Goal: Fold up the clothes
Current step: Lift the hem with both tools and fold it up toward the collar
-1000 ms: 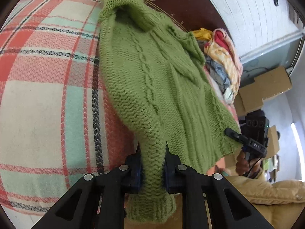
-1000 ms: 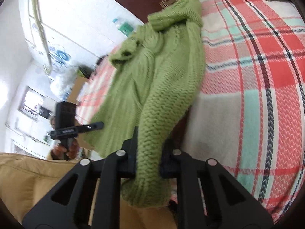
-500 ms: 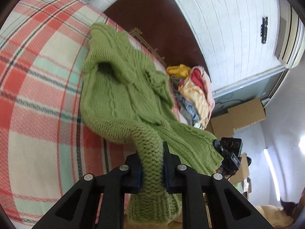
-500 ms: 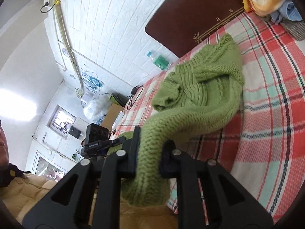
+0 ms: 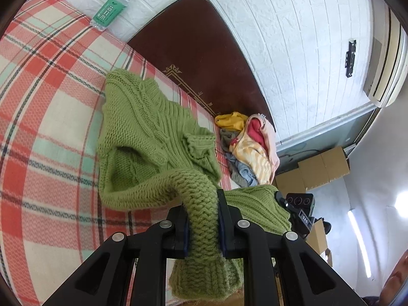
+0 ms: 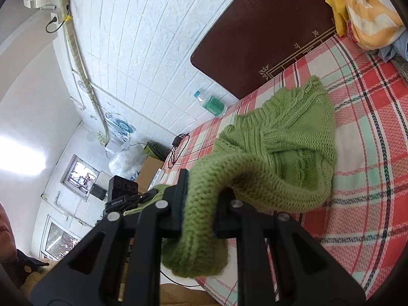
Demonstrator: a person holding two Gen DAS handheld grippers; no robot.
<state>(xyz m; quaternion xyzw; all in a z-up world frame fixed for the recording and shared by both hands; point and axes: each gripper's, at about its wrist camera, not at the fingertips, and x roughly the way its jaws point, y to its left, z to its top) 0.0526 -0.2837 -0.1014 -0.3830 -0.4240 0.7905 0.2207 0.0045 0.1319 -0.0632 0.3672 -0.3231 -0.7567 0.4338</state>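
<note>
A green cable-knit sweater [image 5: 153, 132] lies bunched on a red, cream and mint plaid bed cover [image 5: 46, 117]. My left gripper [image 5: 203, 219] is shut on one knitted sleeve, whose cuff hangs below the jaws. My right gripper [image 6: 200, 204] is shut on the other sleeve of the sweater [image 6: 293, 137], cuff drooping below. Both sleeves rise from the bed to the grippers. The right gripper [image 5: 298, 211] also shows at the left view's right side, and the left gripper [image 6: 122, 191] shows at the right view's left.
A dark brown headboard [image 5: 204, 58] stands against a white brick wall. A pile of mixed clothes [image 5: 247, 145] lies at the head of the bed. A green-labelled water bottle [image 5: 112, 7] lies by the wall. Cardboard boxes [image 5: 321, 165] stand beyond the bed.
Both grippers have lifted and pulled back with the sleeves. The sweater body, hanging spread before, now sits bunched on the bed farther from the cameras.
</note>
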